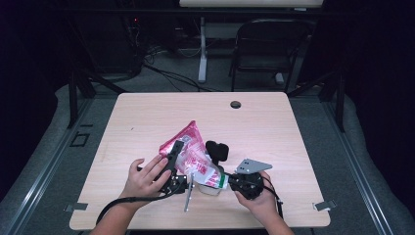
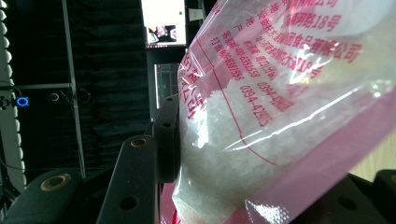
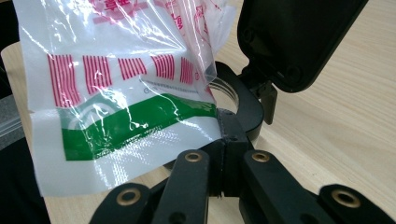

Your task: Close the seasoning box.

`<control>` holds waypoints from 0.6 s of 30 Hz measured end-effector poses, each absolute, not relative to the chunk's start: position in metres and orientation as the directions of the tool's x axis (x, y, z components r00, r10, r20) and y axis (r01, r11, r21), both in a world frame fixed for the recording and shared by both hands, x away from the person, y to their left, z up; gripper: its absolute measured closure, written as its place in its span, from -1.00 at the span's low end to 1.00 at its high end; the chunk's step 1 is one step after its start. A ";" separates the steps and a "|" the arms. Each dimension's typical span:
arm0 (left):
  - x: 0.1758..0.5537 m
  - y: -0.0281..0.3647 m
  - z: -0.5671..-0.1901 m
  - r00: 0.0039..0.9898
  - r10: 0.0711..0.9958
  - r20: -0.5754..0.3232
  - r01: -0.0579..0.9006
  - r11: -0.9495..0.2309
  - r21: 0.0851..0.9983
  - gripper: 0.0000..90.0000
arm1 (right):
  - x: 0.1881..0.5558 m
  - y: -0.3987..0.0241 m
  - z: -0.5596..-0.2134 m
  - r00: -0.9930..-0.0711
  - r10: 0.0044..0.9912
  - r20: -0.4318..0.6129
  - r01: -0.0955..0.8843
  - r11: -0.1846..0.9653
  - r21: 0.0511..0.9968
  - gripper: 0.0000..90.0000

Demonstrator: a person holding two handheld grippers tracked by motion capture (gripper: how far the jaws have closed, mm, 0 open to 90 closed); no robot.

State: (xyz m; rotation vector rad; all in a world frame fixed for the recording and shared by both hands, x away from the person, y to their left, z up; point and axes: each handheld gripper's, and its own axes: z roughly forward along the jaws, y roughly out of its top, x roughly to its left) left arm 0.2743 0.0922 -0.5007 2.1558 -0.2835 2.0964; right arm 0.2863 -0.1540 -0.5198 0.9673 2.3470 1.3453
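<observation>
Table (image 1: 274,122) lit from overhead, room dark; glare on bag (image 2: 289,93), close-ups slightly soft.

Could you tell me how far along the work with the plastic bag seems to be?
Done: both grippers are on the bag, lifted partly off the table. In hand: the left gripper clamps the pink end, white grains showing inside; the right gripper is shut on a black clip at the green-printed end. Left: the clip looks not yet dealt with, and the bag is not set down.

High view looks down; both gripper views press close on the bag (image 1: 193,154)
</observation>
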 end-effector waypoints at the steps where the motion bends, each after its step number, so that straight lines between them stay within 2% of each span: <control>1: 0.274 0.092 -0.501 0.021 -0.050 0.999 -0.217 -0.975 -0.044 0.38 | 0.286 -0.154 -0.520 -0.742 0.665 0.092 0.416 0.348 0.840 1.00; 18: 0.274 0.093 -0.500 0.020 -0.049 0.999 -0.222 -0.974 -0.044 0.38 | 0.286 -0.154 -0.520 -0.743 0.663 0.091 0.415 0.350 0.840 1.00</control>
